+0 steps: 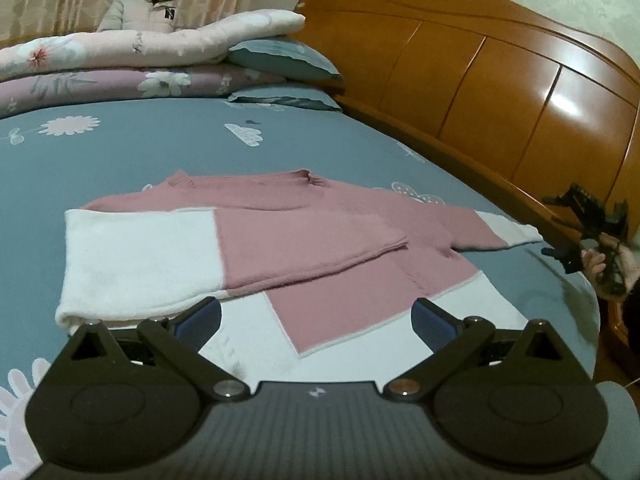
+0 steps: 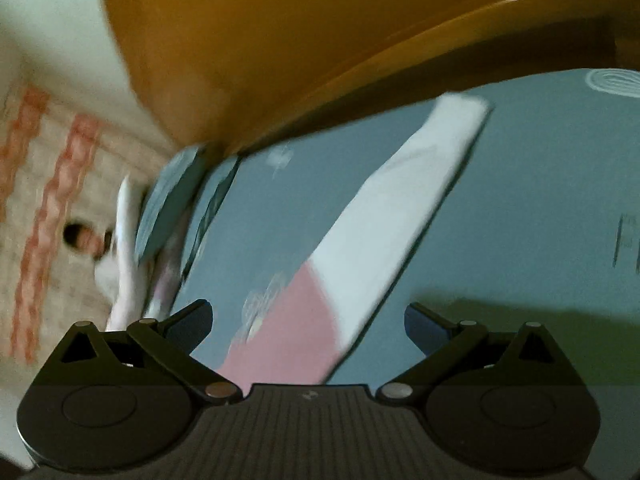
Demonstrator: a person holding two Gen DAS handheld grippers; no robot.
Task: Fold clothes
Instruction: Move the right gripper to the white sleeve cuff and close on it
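Pink-and-white knitted sweater (image 1: 304, 240) flat on the blue bed sheet (image 1: 120, 152), 1 sleeve folded across. Left claw (image 1: 316, 316) and right claw (image 2: 308, 320) gape empty; pinch the outstretched sleeve (image 2: 404, 208) near its cuff.

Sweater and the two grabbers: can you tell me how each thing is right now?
Sweater: flat on the bed, one sleeve folded across its front.
Other sleeve: stretched out towards the headboard.
Left gripper: open, empty, above the hem.
Right gripper: open, empty, over the stretched-out sleeve.
Quilts: folded and stacked.
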